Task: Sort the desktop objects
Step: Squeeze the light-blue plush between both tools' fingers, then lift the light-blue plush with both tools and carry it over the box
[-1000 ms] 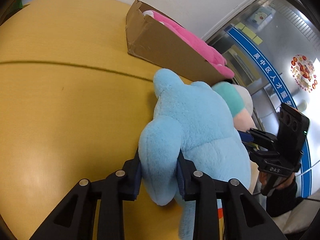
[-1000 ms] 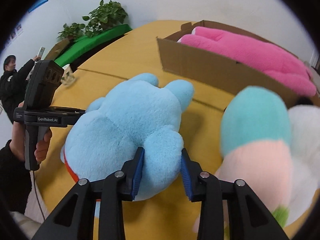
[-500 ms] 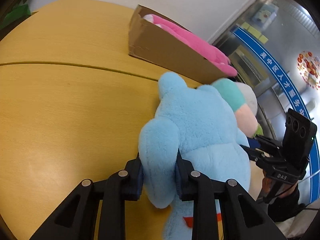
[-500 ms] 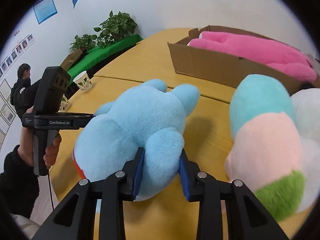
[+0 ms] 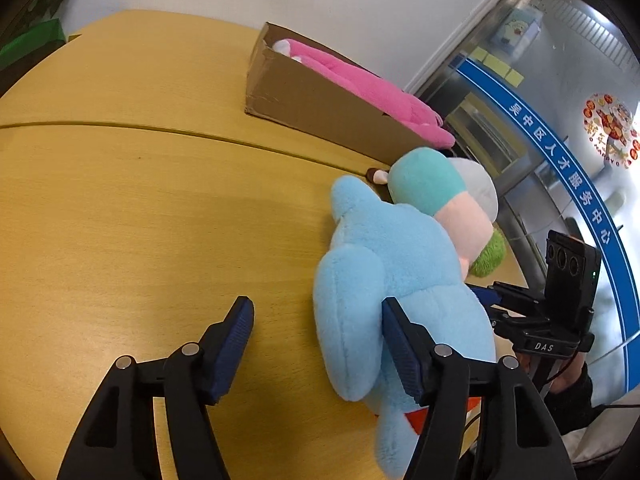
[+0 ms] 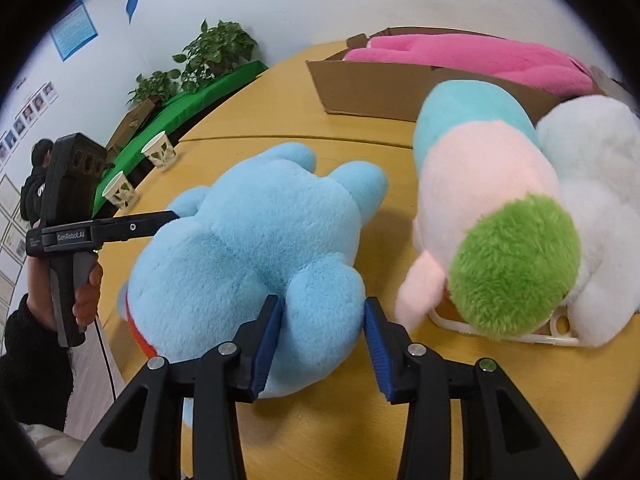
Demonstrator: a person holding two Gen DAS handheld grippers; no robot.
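Surface (image 5: 120,208) of yellow wood, wide bare area to the left of the toys in the left wrist view, a seam running across it. Its near edge curves below the blue plush toy (image 5: 400,272), whose lower part with a red patch hangs past that edge. Cardboard box (image 5: 320,108) stands at the far side, holding a pink plush toy (image 5: 360,84) that sticks out above its rim. Between box and blue toy lies a teal, pink and green plush toy (image 6: 480,184), touching a white plush toy (image 6: 592,200) on its right; a white plastic frame (image 6: 500,330) shows under them. Two paper cups (image 6: 160,154) stand well apart from the toys near the far left edge. Blue plush toy: light blue pile, rounded limbs, lying flat near the surface edge. Left tool (image 5: 316,344): jaws opening, wide; right pad against a blue limb, left pad clear of it over bare wood. Right tool (image 6: 322,346): jaws opening, narrow gap, a rounded blue limb between the pads and touching both.
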